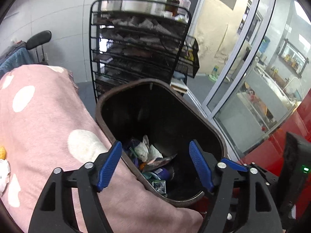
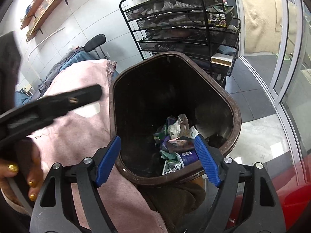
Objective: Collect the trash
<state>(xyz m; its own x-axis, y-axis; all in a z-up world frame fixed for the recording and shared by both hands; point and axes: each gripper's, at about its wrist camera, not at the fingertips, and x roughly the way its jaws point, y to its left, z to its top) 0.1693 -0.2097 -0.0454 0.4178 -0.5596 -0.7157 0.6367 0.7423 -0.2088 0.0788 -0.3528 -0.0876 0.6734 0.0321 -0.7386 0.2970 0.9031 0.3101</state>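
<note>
A dark brown trash bin (image 1: pixel 101 104) stands beside a pink blanket, and its rim (image 2: pixel 236 116) fills the middle of the right wrist view too. Crumpled paper, wrappers and a blue-labelled packet lie as trash (image 1: pixel 147 151) at the bin's bottom, and the same heap of trash (image 2: pixel 180 136) shows in the right wrist view. My left gripper (image 1: pixel 155 151) hangs over the bin's mouth, open, with nothing between its blue fingers. My right gripper (image 2: pixel 158 147) is also open and empty above the bin's near rim. The left gripper's black body (image 2: pixel 58 103) and the hand (image 2: pixel 19 167) holding it show at left.
A pink blanket with white dots (image 1: pixel 48 126) lies left of the bin. Behind the bin stands a black wire rack (image 1: pixel 140 44) with bottles on top. A glass door frame (image 1: pixel 233 68) is at right, and something red (image 2: pixel 287 190) sits at lower right.
</note>
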